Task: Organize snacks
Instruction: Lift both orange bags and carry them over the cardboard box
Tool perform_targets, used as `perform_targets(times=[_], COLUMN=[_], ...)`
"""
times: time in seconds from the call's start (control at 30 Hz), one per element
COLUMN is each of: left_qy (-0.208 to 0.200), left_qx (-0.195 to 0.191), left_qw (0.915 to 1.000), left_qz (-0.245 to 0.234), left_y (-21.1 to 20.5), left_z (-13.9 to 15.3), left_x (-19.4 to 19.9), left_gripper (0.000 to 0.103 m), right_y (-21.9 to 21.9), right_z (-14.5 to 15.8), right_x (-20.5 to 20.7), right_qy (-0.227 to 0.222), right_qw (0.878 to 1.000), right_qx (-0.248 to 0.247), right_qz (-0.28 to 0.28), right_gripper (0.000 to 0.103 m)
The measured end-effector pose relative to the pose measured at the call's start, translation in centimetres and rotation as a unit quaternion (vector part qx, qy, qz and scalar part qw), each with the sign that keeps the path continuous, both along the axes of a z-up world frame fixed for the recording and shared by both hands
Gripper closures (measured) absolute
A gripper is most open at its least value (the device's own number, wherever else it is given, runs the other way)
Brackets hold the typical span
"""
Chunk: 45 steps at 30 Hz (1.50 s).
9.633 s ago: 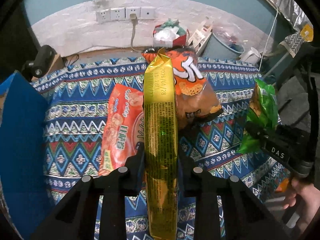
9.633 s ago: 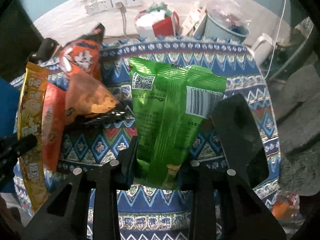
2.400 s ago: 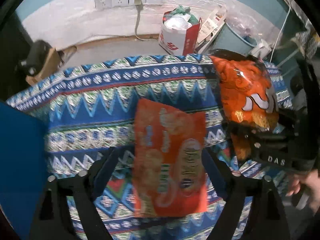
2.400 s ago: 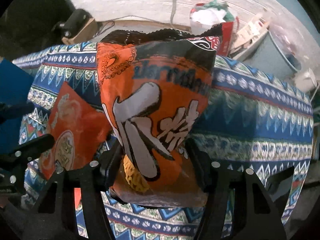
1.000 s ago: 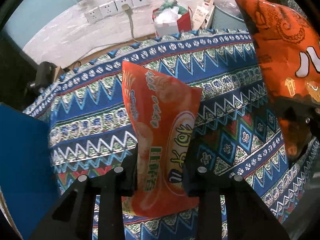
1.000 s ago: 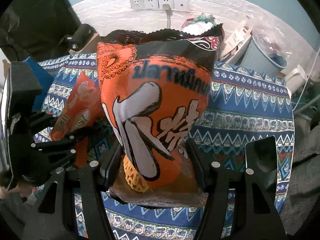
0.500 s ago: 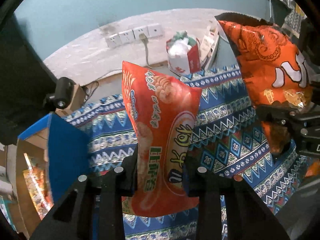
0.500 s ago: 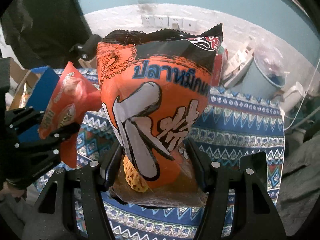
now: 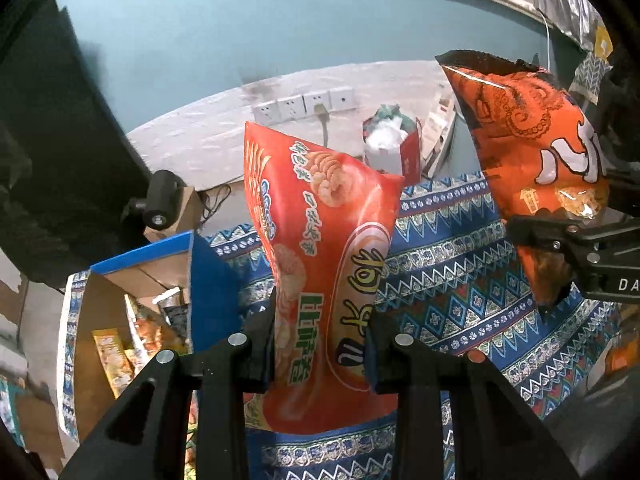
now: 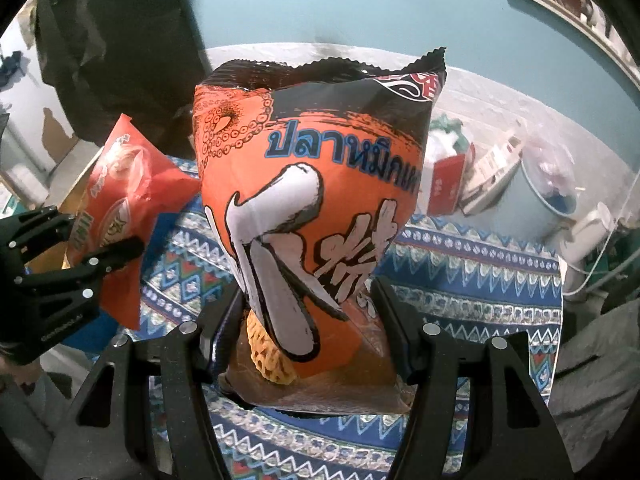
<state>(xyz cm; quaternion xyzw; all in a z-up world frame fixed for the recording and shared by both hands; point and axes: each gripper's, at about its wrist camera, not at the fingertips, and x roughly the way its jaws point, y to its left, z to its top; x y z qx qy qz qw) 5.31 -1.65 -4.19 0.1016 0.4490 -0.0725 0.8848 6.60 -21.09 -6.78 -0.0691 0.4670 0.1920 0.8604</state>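
My left gripper [image 9: 320,336] is shut on a red prawn-cracker bag [image 9: 320,248] and holds it upright above the patterned cloth; the bag also shows in the right wrist view [image 10: 120,200]. My right gripper [image 10: 308,320] is shut on an orange squid-snack bag [image 10: 312,208], held upright in the air; it shows at the right of the left wrist view [image 9: 532,148]. A blue-rimmed cardboard box [image 9: 140,264] with snack packets inside sits at the lower left, below and left of the left gripper.
A blue patterned cloth [image 9: 460,264] covers the table. Behind it are wall sockets [image 9: 304,106], a red-and-white bag of rubbish [image 9: 390,148], a grey bin [image 10: 536,200] and a black camera [image 9: 160,200] on a box.
Both grippers have risen with their bags, and the view tilted up. The open box with snacks has come into sight at the left of the left wrist view.
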Motion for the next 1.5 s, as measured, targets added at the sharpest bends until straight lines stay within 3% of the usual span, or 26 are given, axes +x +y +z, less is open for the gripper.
perform_targets(times=[0.7,1.13,1.5], left_qy=[-0.041,-0.044,-0.033], left_qx=[-0.013,-0.02,-0.021], left_qw=[0.9973,0.9898,0.981], left_qz=[0.059,0.134,0.19], left_y=[7.2,14.8,20.4], left_z=[3.3,3.6,2.3], left_x=[-2.9,-4.9,-6.3], left_gripper=[0.069,0.069,0.069], right_y=[7.8,15.3,21.5], right_z=[2.9,2.3,0.9], right_x=[0.2,1.2,1.8], right_qy=[-0.018,-0.005,0.012], right_qw=[0.998,0.993,0.987], right_qx=[0.018,0.021,0.015], right_qz=[0.061,0.115,0.158], right_gripper=[0.041,0.041,0.041])
